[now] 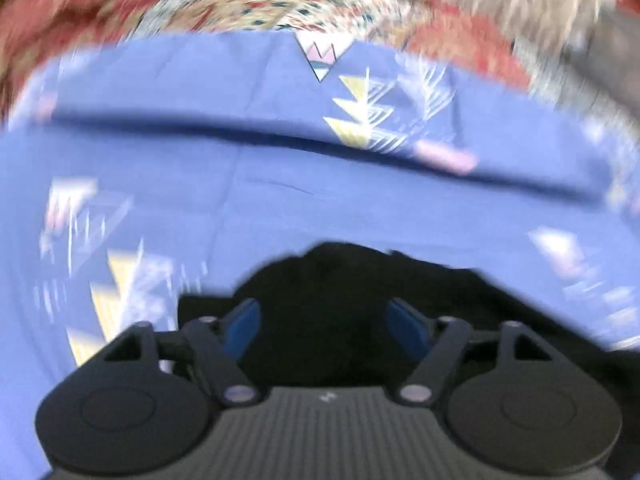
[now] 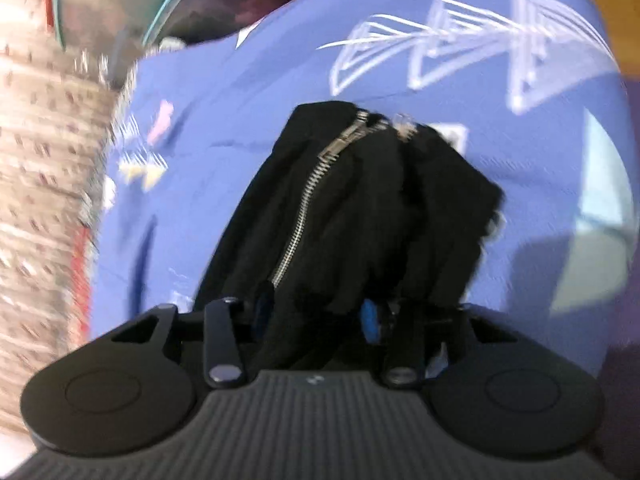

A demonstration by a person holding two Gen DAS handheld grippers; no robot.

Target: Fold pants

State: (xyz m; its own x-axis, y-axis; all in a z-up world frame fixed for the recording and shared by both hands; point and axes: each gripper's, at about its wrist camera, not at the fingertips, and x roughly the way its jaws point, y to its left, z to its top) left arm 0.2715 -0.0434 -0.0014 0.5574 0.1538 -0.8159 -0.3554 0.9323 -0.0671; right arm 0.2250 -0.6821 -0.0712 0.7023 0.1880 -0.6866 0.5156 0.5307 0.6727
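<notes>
Under me spreads a periwinkle-blue sheet [image 1: 200,168] printed with white, yellow and pink triangles. Past its far edge I see a red and beige patterned rug [image 1: 248,4]; bright light patches fall across the sheet's right side.

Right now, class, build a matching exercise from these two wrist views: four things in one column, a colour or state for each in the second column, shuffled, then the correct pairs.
Column one:
1. pants
2. zipper
3. left gripper
4. right gripper

Column two:
A. silver metal teeth
B. jaws apart, gripping nothing
C. black, bunched up on the blue patterned cloth
D. closed on black fabric

Pairs: 1-C, 2-A, 3-B, 4-D
</notes>
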